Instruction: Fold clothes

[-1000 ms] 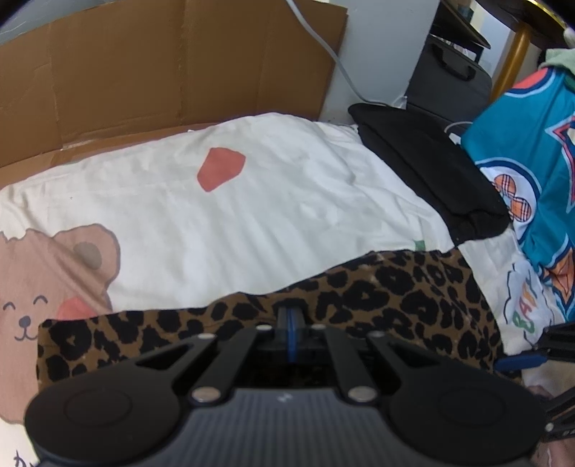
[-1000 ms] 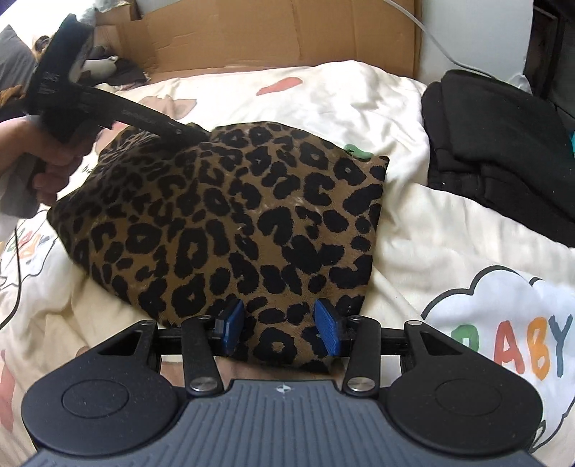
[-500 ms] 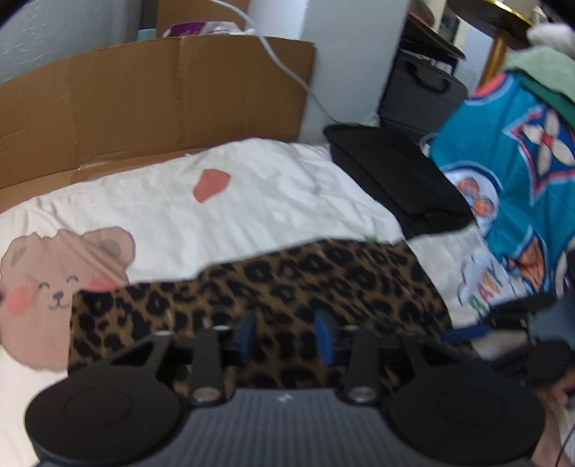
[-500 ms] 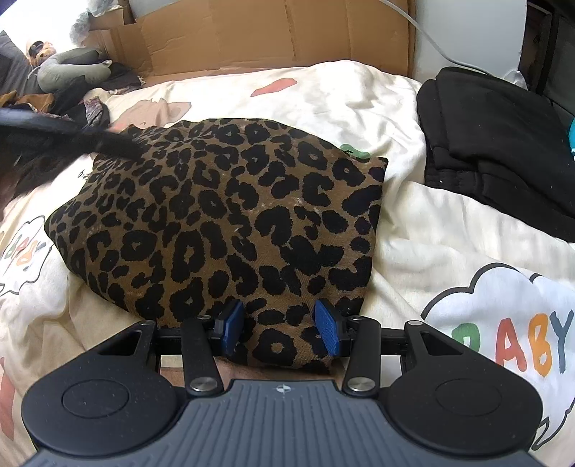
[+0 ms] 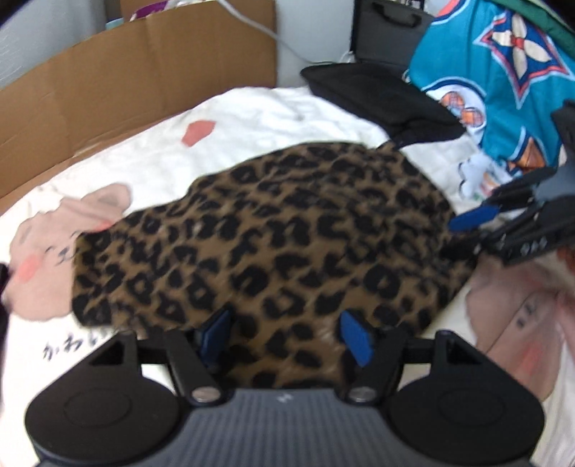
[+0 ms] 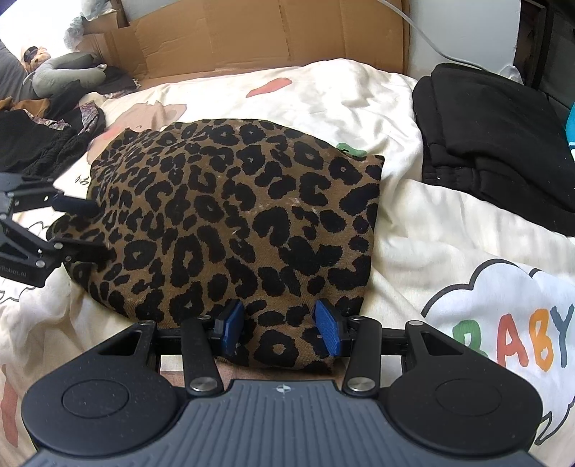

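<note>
A folded leopard-print garment [image 5: 273,237] [image 6: 237,215] lies flat on the cream printed bedspread [image 6: 431,230]. My left gripper [image 5: 285,334] is open at one edge of it, its blue pads spread wide with cloth lying between them. From the right wrist view the left gripper [image 6: 81,230] sits at the garment's left side, fingers apart. My right gripper [image 6: 278,327] is open at the near edge, and the leopard hem lies loose between its pads. In the left wrist view the right gripper [image 5: 467,230] shows at the garment's right edge.
A stack of folded black clothes [image 6: 496,136] lies at the back right of the bed. Brown cardboard [image 6: 273,32] lines the far side. A teal patterned cloth [image 5: 496,82] hangs on the right. Dark clothes [image 6: 43,133] are heaped at the far left.
My left gripper was shut at the garment's edge, then opened and pulled back, and now spans another edge wide open. The right gripper has stayed in place.
</note>
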